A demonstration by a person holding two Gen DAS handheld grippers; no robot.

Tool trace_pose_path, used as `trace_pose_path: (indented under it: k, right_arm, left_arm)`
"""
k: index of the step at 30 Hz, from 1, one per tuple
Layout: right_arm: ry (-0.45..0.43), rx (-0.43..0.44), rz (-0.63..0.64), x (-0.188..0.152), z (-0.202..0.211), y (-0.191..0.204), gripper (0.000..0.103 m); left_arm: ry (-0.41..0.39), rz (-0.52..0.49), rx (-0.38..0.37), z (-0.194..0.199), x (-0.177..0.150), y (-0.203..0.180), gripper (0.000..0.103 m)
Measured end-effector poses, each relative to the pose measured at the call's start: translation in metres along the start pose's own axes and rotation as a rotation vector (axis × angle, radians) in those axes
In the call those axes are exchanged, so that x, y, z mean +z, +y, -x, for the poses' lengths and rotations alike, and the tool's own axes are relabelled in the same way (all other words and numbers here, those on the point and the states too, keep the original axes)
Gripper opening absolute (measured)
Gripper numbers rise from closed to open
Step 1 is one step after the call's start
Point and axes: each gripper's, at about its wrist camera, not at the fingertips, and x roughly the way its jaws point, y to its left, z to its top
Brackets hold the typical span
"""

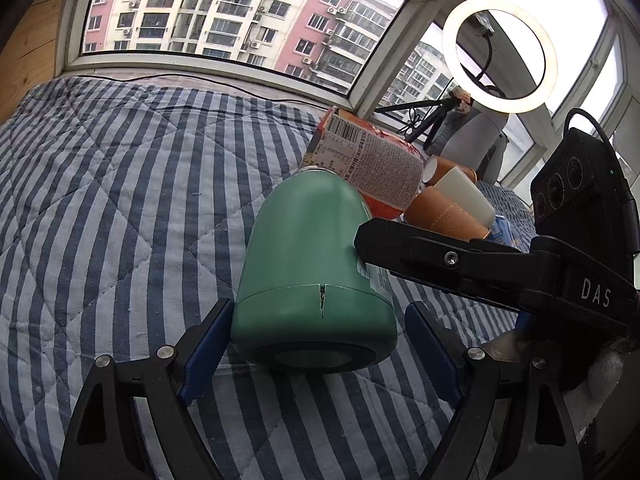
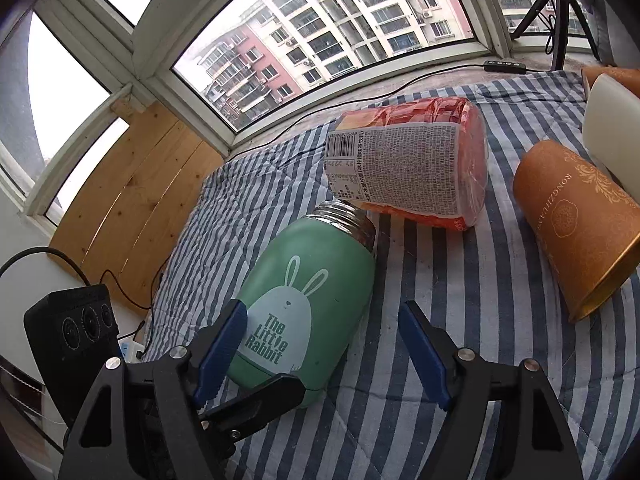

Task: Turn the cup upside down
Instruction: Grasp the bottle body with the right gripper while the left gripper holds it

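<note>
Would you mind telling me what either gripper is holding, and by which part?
Nothing is held: both the left gripper and right gripper are open around the lying green cup.

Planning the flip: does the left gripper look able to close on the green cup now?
Probably yes: the left gripper has its tongs open on both sides of the green cup base, nothing between them.

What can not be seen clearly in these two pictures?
- Green cup: its mouth is turned away in the left view; the inside is hidden in both.
- Orange cup: the inside is hidden in the right view.
- White cup: cut by the right view's edge.
- Packet: its label text is too small to read.
- Left tool: open around the cup's base; contact unclear.
- Right tool: open; whether it touches the cup is unclear.
</note>
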Motion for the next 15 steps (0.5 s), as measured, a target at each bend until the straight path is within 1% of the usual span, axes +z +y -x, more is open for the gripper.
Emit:
trace_pose_path:
  k: [3, 6, 8, 12, 15]
  right_arm:
    - [0.016, 0.022, -0.028, 0.006, -0.008, -0.001, 0.075]
    - [0.075, 0.068, -0.048, 0.008, -0.019, 0.0, 0.075]
    - [0.062, 0.06, -0.05, 0.006, -0.018, 0.001, 0.074]
    - [0.064, 0.053, -0.043, 0.002, -0.014, 0.004, 0.071]
    - [0.059, 0.035, -0.031, -0.004, -0.006, 0.005, 0.07]
  left_arm:
    - [0.007, -0.009, 0.002, -0.003, 0.002, -0.002, 0.085]
    - [0.012, -0.046, 0.037, -0.01, 0.003, -0.012, 0.084]
    - [0.016, -0.052, 0.04, -0.013, 0.002, -0.016, 0.084]
    - [0.024, -0.025, 0.024, -0.012, -0.003, -0.023, 0.084]
    - [0.032, -0.045, 0.039, -0.013, -0.013, -0.039, 0.084]
